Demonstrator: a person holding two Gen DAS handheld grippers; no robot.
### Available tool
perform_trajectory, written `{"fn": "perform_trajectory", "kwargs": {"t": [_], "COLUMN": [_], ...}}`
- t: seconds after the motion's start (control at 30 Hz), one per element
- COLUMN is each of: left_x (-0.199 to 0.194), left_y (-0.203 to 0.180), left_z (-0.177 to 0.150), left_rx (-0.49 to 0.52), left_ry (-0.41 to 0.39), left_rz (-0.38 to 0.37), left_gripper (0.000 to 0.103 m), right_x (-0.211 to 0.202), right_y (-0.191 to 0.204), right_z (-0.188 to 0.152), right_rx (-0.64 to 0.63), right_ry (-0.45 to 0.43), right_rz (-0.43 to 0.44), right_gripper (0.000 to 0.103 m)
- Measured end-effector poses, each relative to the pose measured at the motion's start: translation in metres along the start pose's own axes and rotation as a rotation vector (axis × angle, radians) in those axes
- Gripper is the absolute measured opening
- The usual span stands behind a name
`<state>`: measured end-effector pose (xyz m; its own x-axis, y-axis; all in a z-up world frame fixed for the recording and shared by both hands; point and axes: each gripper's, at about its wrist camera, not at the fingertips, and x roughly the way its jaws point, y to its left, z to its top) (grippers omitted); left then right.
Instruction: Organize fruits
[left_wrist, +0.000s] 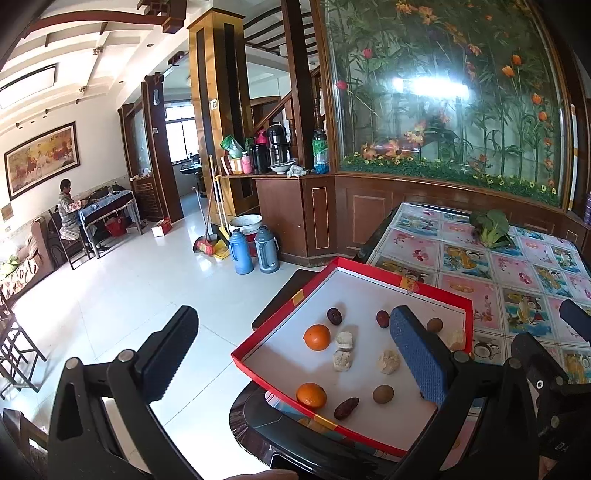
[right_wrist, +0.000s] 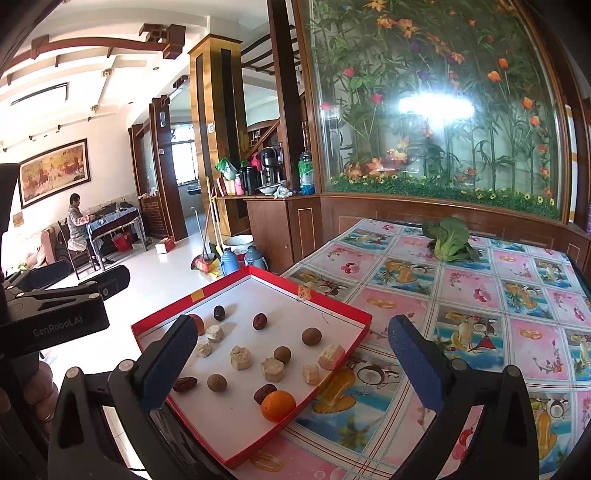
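In the left wrist view, the left gripper (left_wrist: 291, 354) hangs wide open and holds nothing, one finger out over the white floor and the other over the red tray (left_wrist: 436, 293), which sits at the corner of the tabletop (left_wrist: 517, 266) and partly overhangs it. Scattered loose on the tray's white floor are two oranges, the nearer orange (left_wrist: 311, 395) by the front rim and a second orange (left_wrist: 317, 336) further in, with dark red dates, round brown longans and pale crumbly chunks well apart from one another. In the right wrist view, the right gripper (right_wrist: 291, 354) is likewise spread fully and empty, its left finger over the tray's near edge and its right finger over the patterned cloth. An orange (right_wrist: 278, 406) lies just beside a date (right_wrist: 265, 393) near the tray's front rim; a leafy green vegetable (right_wrist: 448, 240) rests far back. A sensible first pick would probably be that orange: straddle it squarely, close gently to avoid bruising, and keep clear of the touching date and the tray rim, since pushing on the overhanging tray could tip it.
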<state>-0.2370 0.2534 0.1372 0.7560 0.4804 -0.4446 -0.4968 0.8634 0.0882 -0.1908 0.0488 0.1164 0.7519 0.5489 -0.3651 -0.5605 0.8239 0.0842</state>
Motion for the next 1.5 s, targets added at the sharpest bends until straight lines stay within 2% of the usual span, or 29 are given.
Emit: {"fn": "perform_trajectory", "kwargs": {"t": [0.4,1.03,1.5], "left_x": [0.004,0.009,0.008], "left_y": [0.009,0.015,0.015], "left_z": [-0.001,0.0,-0.007], "left_rx": [-0.014,-0.03,-0.033], "left_ry": [0.0,0.022,0.034], "left_rz": [0.02,0.031,0.002], "left_gripper": [0.103,0.103,0.103], "right_x": [0.003,0.009,0.016], "right_y": [0.017,0.012,0.012], "right_z": [0.006,0.012,0.006], "right_rx": [-0.084,-0.011,0.033], "right_ry": [-0.025,-0.017,0.014], "right_rz": [0.015,0.015,-0.011], "right_gripper": [0.103,0.103,0.103]}}
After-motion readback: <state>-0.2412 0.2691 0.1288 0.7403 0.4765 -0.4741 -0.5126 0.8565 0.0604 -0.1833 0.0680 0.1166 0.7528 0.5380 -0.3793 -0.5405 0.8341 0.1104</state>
